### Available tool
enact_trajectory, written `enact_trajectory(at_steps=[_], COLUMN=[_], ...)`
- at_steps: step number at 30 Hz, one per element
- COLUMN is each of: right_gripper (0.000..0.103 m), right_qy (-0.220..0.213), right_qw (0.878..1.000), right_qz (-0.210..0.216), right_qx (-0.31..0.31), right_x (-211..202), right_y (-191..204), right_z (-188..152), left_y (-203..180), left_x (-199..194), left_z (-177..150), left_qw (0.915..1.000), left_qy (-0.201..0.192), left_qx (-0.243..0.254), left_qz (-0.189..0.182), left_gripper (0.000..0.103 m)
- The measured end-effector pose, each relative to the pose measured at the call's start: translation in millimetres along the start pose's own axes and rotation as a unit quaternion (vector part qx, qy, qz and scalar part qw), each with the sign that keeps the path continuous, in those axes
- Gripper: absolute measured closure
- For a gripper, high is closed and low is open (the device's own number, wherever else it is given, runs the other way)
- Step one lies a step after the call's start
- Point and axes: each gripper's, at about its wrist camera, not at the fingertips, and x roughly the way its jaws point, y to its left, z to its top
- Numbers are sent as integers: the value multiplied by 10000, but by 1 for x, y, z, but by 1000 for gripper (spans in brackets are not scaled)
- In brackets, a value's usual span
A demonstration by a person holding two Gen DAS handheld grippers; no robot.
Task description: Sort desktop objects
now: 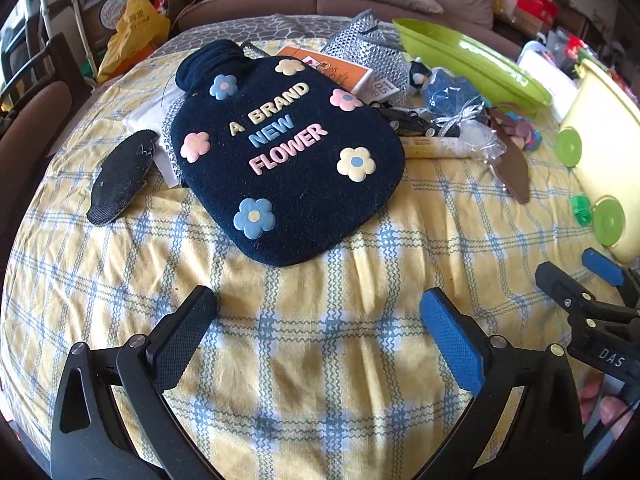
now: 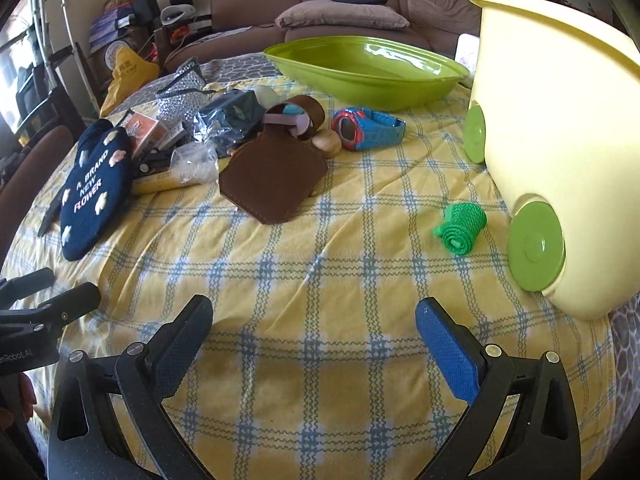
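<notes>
A navy hot-water-bottle cover (image 1: 280, 152) with flowers and "A BRAND NEW FLOWER" lies on the yellow checked tablecloth (image 1: 320, 360), just ahead of my left gripper (image 1: 316, 312), which is open and holds nothing. My right gripper (image 2: 314, 320) is open too, over bare cloth. Ahead of it lie a brown leather pouch (image 2: 272, 180), a blue and red watch (image 2: 368, 128) and a green mesh roll (image 2: 460, 224). The cover (image 2: 92, 196) shows at the left in the right wrist view. The right gripper (image 1: 588, 276) appears at the right edge of the left wrist view.
A pale yellow bin with green wheels (image 2: 560, 140) stands at the right. A green oval bowl (image 2: 364, 68) sits at the back. A heap of small items (image 1: 420, 96) lies behind the cover, a black oval pad (image 1: 120, 176) to its left. Sofa and clutter beyond.
</notes>
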Motion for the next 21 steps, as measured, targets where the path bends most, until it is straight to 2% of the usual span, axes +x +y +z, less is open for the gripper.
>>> enact_trajectory(at_steps=[6,21], right_gripper=[0,0], right_qy=[54,97], right_qw=[9999,9995], right_qz=[-115,-223], right_qx=[-105,-178], right_x=[2,6], right_y=[4,7], right_z=[-3,-4], left_y=[-5,-3], left_x=[-1,-1], left_z=[-8,-5], left_qw=[9993,9994], left_qy=[-314,-304], left_qx=[64,44], left_qz=[196,173], left_gripper=[0,0])
